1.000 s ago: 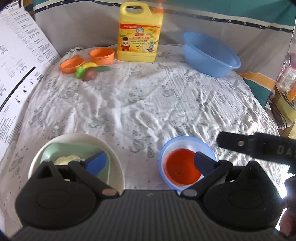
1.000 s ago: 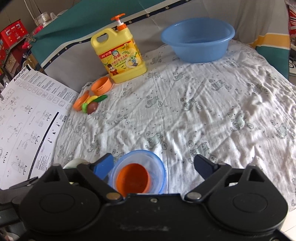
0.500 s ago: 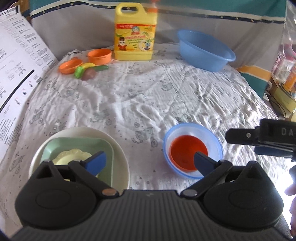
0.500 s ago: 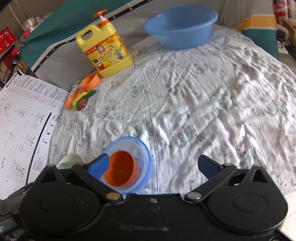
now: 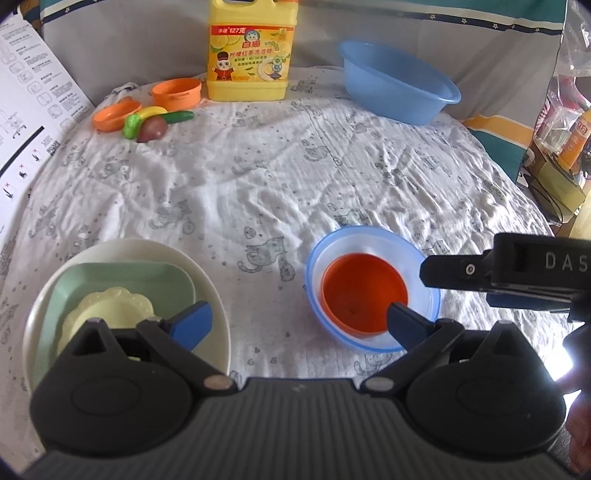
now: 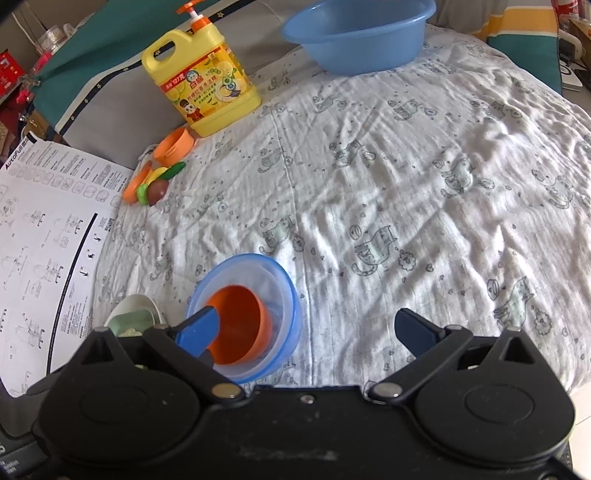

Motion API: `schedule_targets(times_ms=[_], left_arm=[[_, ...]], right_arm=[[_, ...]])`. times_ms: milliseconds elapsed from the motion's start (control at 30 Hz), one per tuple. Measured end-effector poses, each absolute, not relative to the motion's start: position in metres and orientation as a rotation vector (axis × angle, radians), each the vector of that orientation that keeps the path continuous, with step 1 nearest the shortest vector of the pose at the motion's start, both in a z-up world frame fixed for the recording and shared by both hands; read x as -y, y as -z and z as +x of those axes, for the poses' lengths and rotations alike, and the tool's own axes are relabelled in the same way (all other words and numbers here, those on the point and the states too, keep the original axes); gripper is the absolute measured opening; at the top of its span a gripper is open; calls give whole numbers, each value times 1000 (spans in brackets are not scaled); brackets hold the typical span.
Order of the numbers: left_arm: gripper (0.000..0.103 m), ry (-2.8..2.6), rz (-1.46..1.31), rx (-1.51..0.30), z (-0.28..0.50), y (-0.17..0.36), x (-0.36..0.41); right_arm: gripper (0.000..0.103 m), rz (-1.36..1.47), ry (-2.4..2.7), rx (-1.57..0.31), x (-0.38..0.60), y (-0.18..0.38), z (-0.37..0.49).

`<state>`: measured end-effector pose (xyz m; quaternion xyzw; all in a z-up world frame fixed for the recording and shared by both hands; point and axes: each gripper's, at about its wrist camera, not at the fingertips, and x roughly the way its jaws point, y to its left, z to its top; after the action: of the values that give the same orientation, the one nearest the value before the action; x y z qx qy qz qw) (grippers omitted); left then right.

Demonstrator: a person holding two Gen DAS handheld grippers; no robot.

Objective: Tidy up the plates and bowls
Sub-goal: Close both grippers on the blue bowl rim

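Bowls nest, orange bowl [image 5: 364, 291] inside blue bowl [image 5: 424, 291], before both gaping, empty-jawed grippers: left gripper [image 5: 299, 319], right gripper [image 6: 308, 326].

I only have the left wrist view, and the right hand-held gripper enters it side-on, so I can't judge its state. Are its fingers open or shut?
Observer: Open. In the right wrist view, the right hand-held gripper is spread wide and holds nothing.
Operator: Where is it relative to the nested bowls?
Observer: In that view its blue left fingertip overlaps the small orange plastic bowl, which sits inside the clear blue-rimmed bowl. I can't tell whether it touches.
Operator: My view crops the top of the yellow detergent jug. What's on it?
Observer: An orange pump head.
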<state>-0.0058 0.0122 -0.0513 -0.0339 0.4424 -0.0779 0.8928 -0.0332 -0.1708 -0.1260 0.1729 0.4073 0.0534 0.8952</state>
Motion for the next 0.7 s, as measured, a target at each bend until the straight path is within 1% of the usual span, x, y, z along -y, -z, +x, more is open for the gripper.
schedule_targets(times_ms=[100,133,200,233,267,300,333,367,500,567,633,700], left_arm=[[95,171,-84,-925,-1,54,-11],[94,174,-87,-925,0,55,-11],[90,181,-97,-927,2,56,-11],[88,186,-102,-928,3,57,-10],[84,192,-105,-930,4,58,-10],[80,196,-107,-932,5,59,-9],[78,205,-110,-937,7,61,-9],[73,211,-112,-942,7,62,-8],[64,232,-119,-954,9,67,-6],[61,235,-130,-958,10,68,-7],[57,239,-144,-961,12,69,-9],[50,248,-155,-965,13,69,-10]], right_arm=[[92,330,-119,-839,166,125,-30],[88,327,-124,-841,165,125,-28],[84,326,-133,-849,164,127,-25],[80,323,-139,-854,163,127,-23],[75,319,-147,-859,161,127,-22],[73,317,-155,-861,161,127,-21],[69,313,-164,-863,159,127,-19],[63,308,-168,-864,158,127,-19],[54,291,-180,-871,153,127,-17],[49,276,-179,-873,151,127,-16],[46,270,-178,-876,151,127,-16],[40,252,-178,-879,149,128,-14]])
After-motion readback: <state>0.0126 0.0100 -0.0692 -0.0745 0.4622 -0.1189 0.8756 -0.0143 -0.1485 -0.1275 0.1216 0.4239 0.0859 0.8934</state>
